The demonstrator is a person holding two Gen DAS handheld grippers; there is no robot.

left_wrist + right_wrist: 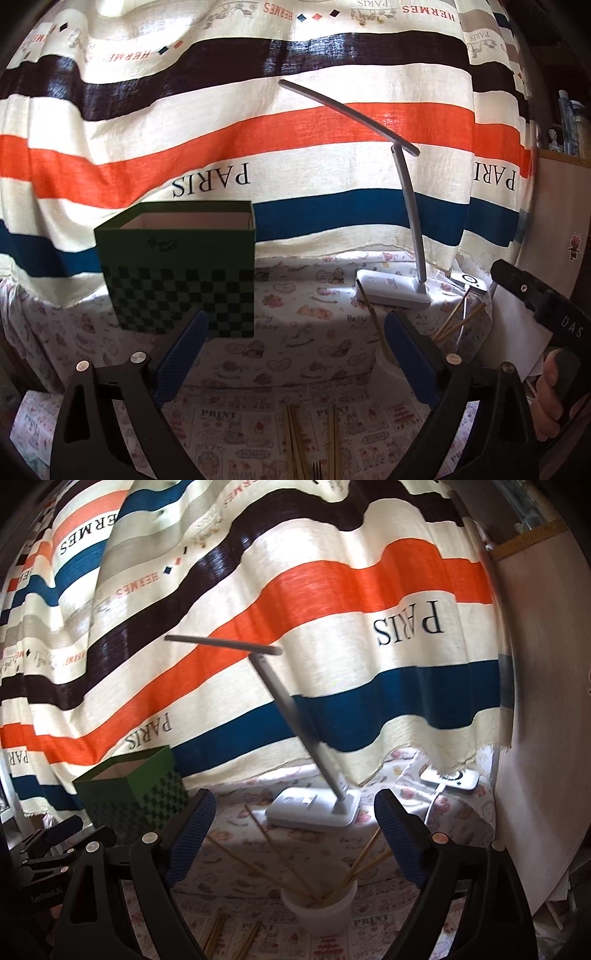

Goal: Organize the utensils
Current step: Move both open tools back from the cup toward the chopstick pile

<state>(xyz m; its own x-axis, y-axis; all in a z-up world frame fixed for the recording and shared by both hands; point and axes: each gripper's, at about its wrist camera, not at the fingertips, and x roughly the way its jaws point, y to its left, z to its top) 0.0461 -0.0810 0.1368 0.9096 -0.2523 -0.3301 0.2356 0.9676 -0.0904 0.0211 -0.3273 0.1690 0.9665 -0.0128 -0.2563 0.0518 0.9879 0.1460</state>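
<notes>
A white cup (320,904) stands on the printed tablecloth and holds several bamboo chopsticks (364,860) that lean outward. My right gripper (295,834) is open and empty, above and just behind the cup. More loose chopsticks (216,928) lie on the cloth to the cup's left; they also show in the left wrist view (295,439) with a fork's tines (316,472) at the bottom edge. My left gripper (295,347) is open and empty above them. The cup's chopsticks (456,321) show to its right, the cup mostly hidden behind the right finger.
An open green checkered box (177,273) stands at the left. A white desk lamp (391,288) stands at the back, a small white device (450,779) to its right. A striped curtain (258,129) hangs behind. A wooden panel (535,701) bounds the right side.
</notes>
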